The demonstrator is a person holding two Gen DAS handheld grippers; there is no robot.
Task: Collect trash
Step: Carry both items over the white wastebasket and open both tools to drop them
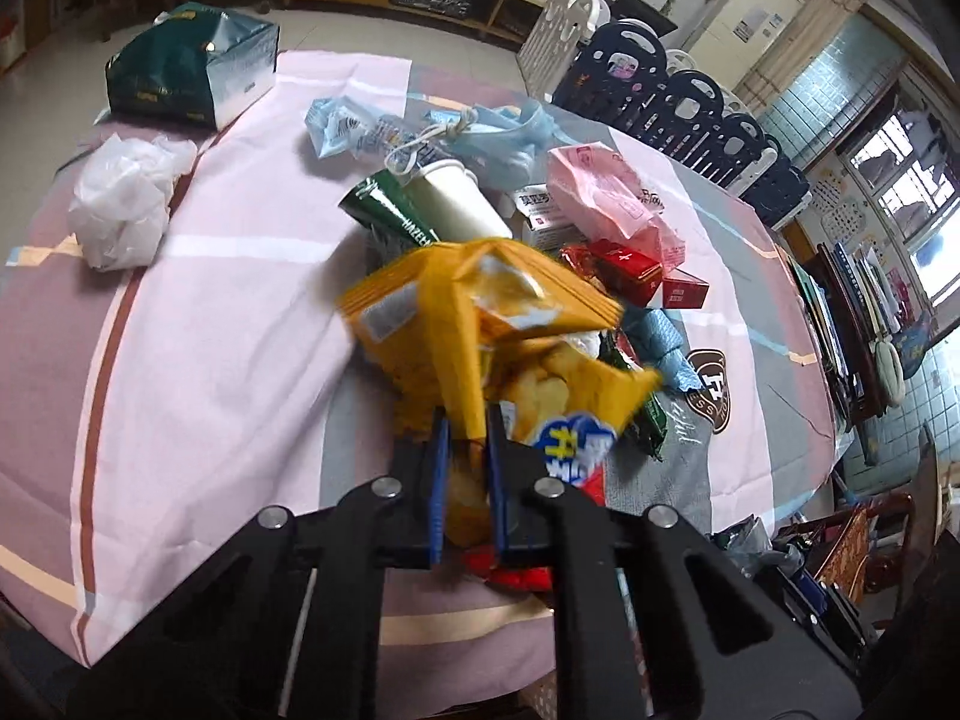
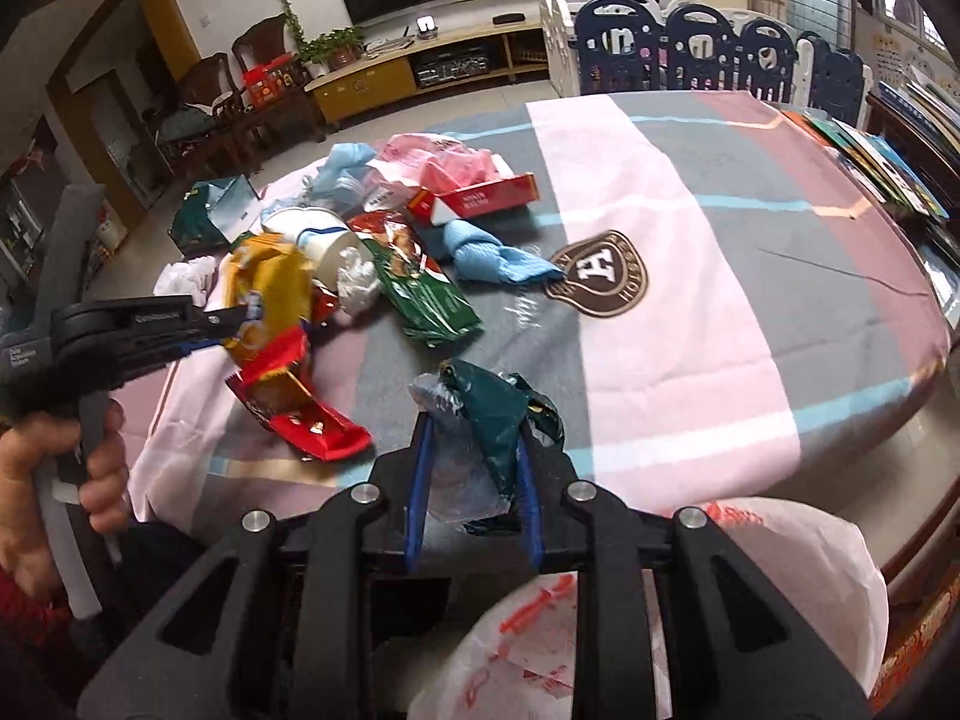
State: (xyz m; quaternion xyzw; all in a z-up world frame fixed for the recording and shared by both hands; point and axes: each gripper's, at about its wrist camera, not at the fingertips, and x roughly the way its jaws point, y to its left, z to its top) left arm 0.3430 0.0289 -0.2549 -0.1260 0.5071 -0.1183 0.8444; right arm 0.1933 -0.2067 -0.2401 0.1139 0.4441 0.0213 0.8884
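Left tongs (image 1: 467, 420) clamped on a fold of the yellow chip bag (image 1: 480, 324), lifted and blurred above the litter heap on the worktop (image 1: 210, 312); right tongs (image 2: 474, 429) clenched on a crumpled dark green wrapper (image 2: 498, 414) with clear film, near the worktop's front edge. Mid-collection by the look of it: two pieces in hand, none yet dropped. Next move likely calls for carrying both to the white plastic bag (image 2: 780, 570) just below the right tongs, finding its mouth, then releasing without spilling loose chips. Still on the cloth, counted: one paper cup (image 1: 456, 198), one pink bag (image 1: 606, 192), two red boxes (image 1: 630, 267), one white crumpled bag (image 1: 120, 204), one green foil pack (image 1: 192, 60). Blue pieces too tangled to count.
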